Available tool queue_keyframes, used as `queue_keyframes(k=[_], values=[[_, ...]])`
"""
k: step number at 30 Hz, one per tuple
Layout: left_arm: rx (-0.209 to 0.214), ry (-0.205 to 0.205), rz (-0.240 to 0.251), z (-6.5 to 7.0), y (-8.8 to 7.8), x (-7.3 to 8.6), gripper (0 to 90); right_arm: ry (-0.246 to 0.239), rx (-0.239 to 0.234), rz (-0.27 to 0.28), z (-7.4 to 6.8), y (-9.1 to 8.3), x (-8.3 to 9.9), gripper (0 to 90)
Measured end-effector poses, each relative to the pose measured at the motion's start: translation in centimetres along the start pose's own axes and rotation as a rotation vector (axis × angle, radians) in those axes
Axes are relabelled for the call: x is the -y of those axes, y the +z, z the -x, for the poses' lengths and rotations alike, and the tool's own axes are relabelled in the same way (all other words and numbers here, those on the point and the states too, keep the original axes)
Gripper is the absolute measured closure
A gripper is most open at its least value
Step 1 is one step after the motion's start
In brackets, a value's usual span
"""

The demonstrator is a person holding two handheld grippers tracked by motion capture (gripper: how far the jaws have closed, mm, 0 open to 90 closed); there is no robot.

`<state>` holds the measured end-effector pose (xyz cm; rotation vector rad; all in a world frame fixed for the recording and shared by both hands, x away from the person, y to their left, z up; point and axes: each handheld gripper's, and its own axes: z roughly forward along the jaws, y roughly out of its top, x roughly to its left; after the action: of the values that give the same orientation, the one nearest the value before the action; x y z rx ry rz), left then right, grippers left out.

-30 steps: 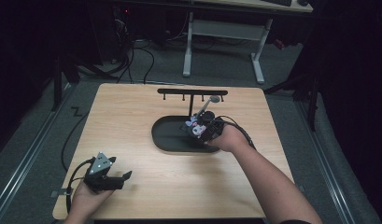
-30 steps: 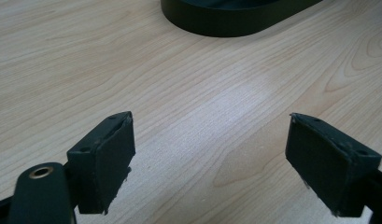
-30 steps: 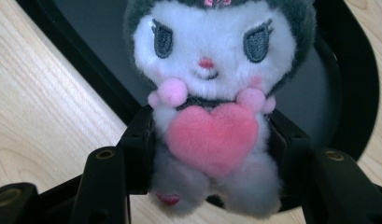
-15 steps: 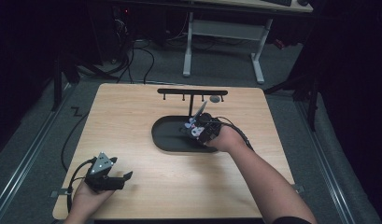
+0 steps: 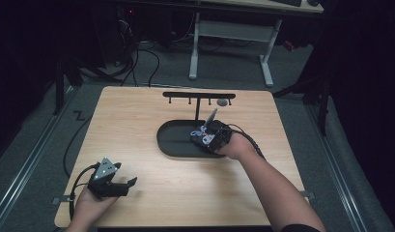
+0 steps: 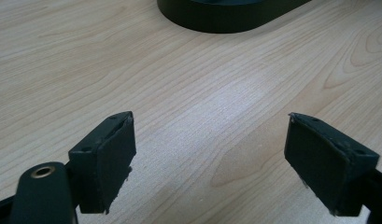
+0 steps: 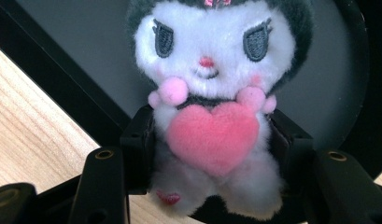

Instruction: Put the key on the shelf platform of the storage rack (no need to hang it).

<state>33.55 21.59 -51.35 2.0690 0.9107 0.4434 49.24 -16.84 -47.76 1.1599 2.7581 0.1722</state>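
A small plush toy (image 7: 212, 51) with a white face, dark hood and pink heart sits between the pads of my right gripper (image 7: 212, 135), which is shut on its body. The jaws have just been opening slightly, with the toy still pressed between them. In the high view the right gripper (image 5: 204, 137) holds the toy (image 5: 200, 132) over the right part of the black oval tray (image 5: 178, 140). My left gripper (image 5: 130, 183) rests near the table's front left corner. Its jaws stand wide open over bare wood, with nothing between them (image 6: 212, 154).
A black rack with several hooks (image 5: 199, 95) stands behind the tray, and a small grey object (image 5: 222, 102) hangs near its right end. The tray's edge (image 6: 226, 18) lies ahead of the left gripper. Desk legs and cables lie on the floor beyond the table.
The right gripper with the toy has shifted a little toward the near side over the tray. The left gripper has stayed where it was.
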Motion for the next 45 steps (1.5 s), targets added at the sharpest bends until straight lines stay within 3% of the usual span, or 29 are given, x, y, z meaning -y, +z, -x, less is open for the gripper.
queue_keyframes(k=[10, 19, 20, 21, 25, 28, 45], values=[[0.001, -0.001, 0.0, 0.0, 0.0, 0.0, 17.4, 0.007, -0.009, -0.001, 0.0, 0.3, -0.2, 42.7], [0.004, 0.002, -0.005, 0.0, 0.0, 0.0, 17.4, 0.01, -0.006, 0.001, -0.1, 0.6, -0.2, 32.5], [0.005, 0.002, -0.006, 0.0, 0.1, 0.0, 17.4, 0.023, -0.007, 0.005, -0.1, 0.5, -0.2, 31.0], [0.005, 0.001, -0.003, 0.0, 0.1, 0.0, 17.4, 0.001, -0.001, 0.017, 0.1, 0.4, -0.2, 29.8], [0.014, 0.0, -0.007, 0.0, 0.2, 0.0, 17.3, 0.045, -0.02, 0.031, 0.0, -0.3, -0.1, 25.9], [0.019, 0.001, -0.008, 0.1, 0.3, 0.0, 17.1, 0.041, -0.007, 0.05, 0.0, -0.9, 0.1, 24.8], [0.021, 0.007, -0.015, 0.3, 0.4, -0.1, 17.3, 0.059, 0.01, 0.119, 0.0, -3.7, 1.2, 24.7]])
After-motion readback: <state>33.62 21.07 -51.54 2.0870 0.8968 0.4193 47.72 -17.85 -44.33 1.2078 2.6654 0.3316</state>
